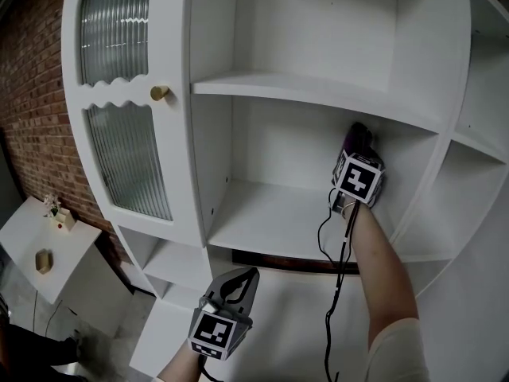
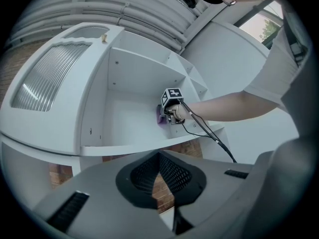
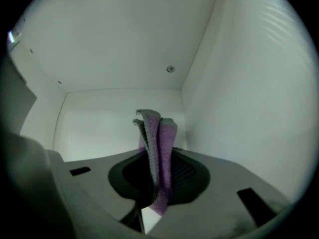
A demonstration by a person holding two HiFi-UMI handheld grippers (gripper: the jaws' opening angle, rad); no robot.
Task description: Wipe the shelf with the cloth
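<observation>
The purple cloth (image 3: 158,143) stands folded between the jaws of my right gripper (image 3: 157,157), which is shut on it. In the head view that gripper (image 1: 358,156) reaches deep into the white cabinet's middle compartment and holds the cloth (image 1: 355,138) near the back right corner, above the shelf board (image 1: 270,221). In the left gripper view the cloth (image 2: 160,116) shows as a small purple patch. My left gripper (image 1: 241,283) hangs low in front of the cabinet, below the shelf's front edge. It (image 2: 159,158) is shut with nothing in it.
A ribbed glass door with a brass knob (image 1: 160,93) stands left of the compartment. Another shelf (image 1: 318,90) sits close above it. A black cable (image 1: 338,293) trails down from the right gripper. A brick wall (image 1: 32,94) and a small white table (image 1: 40,253) are at the left.
</observation>
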